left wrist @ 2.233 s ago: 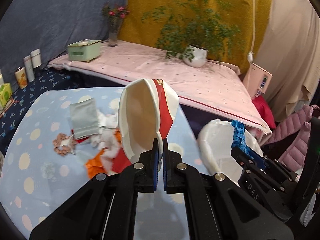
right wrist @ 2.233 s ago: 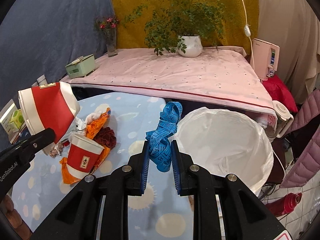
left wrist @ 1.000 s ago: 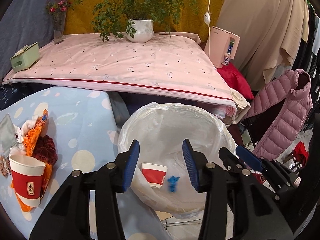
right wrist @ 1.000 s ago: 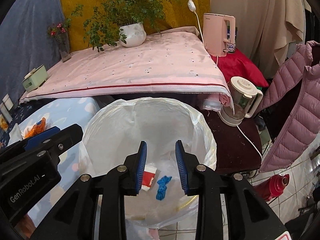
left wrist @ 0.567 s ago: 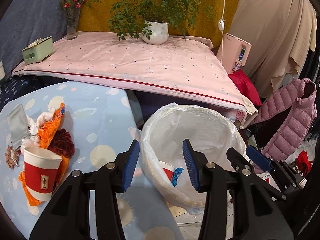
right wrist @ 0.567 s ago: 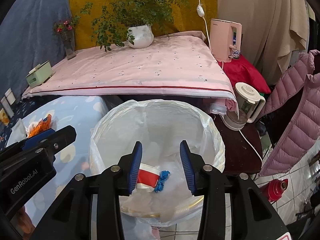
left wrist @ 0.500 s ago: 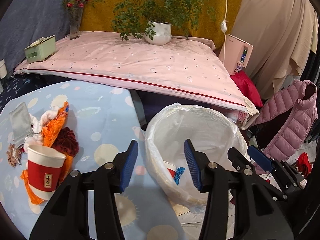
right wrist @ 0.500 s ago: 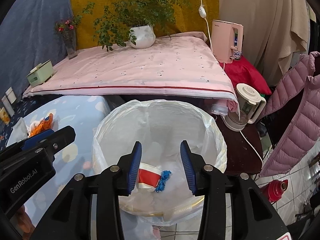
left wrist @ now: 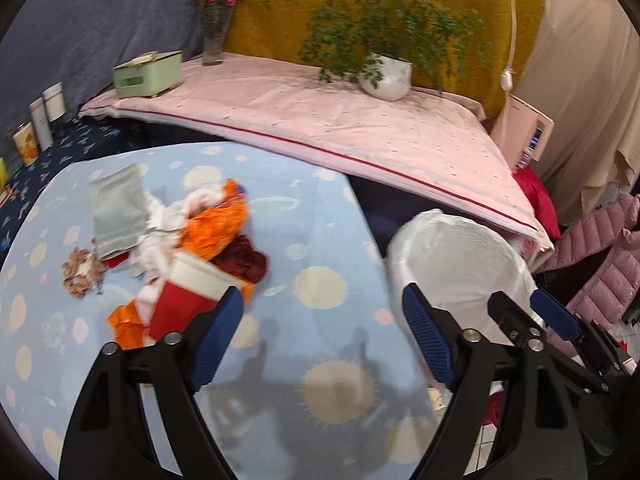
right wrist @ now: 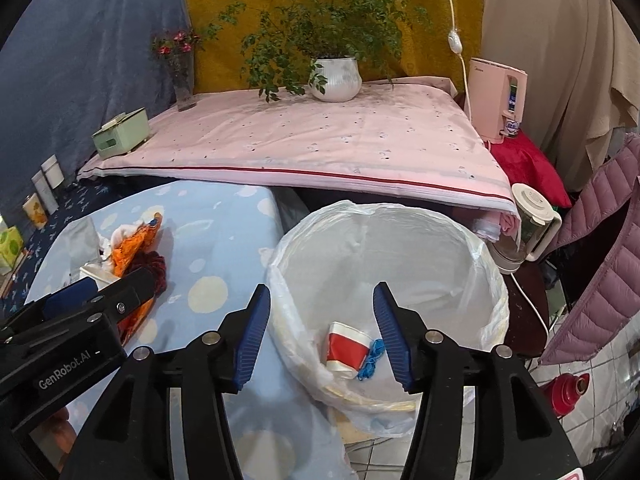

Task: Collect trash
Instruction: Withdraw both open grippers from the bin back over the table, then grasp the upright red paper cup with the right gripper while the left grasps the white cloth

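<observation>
Two claws, left [left wrist: 322, 326] and right [right wrist: 320, 330], are opening with nothing between them, so probably the cup [left wrist: 190, 298] comes next, bound for the bin [right wrist: 472, 240].

A thin, glossy, crinkled white plastic bin liner [right wrist: 460, 280]; a matt red-and-white paper cup [left wrist: 188, 296]; a smooth, matt pale-blue spotted cloth tablecloth [left wrist: 320, 240].

The left hand-held gripper [left wrist: 322, 322] hides the red paper cup's [left wrist: 188, 294] base, and the pile [left wrist: 172, 232] behind looks blurred.
</observation>
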Available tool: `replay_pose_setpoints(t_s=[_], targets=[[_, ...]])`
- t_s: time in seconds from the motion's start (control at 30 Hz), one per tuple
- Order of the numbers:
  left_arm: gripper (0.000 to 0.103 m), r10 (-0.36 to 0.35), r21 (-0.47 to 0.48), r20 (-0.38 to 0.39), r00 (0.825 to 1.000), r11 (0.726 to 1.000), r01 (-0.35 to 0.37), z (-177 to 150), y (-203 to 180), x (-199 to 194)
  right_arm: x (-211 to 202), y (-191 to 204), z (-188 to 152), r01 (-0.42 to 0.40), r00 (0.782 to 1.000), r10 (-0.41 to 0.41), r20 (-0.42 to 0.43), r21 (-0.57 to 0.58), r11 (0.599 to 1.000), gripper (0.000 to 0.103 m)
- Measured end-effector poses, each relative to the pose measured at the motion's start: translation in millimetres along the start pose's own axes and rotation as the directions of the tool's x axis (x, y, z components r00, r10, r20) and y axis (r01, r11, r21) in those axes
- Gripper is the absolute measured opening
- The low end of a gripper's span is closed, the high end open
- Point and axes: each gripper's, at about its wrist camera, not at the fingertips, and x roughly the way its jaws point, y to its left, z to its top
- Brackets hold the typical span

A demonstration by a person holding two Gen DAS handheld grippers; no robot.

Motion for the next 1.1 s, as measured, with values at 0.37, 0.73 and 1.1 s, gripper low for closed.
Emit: replay_pose_setpoints(t_s=[0.37,0.73,1.1], targets=[[0.088,0.117,-0.138,-0.027,0.993,0.983,-0.119,-17,103,-9,3,66,-13,-0.12,0.992,0.119,-0.041,-0.036,0.992,0.065],[0.088,0.205,-0.235,-0.039,0.978,0.949,-0.208,-24,174,-13,18,143,-21,-0.226,0.971,0.221,-0.089,-0.055,0.972,0.076],[0.088,0.209,-0.257,-0.054,0.976,0.942,-0.216,-20,204,-6,46,183,-16,-0.223,0.967,0.223,-0.123,0.016,0.975,0.077]])
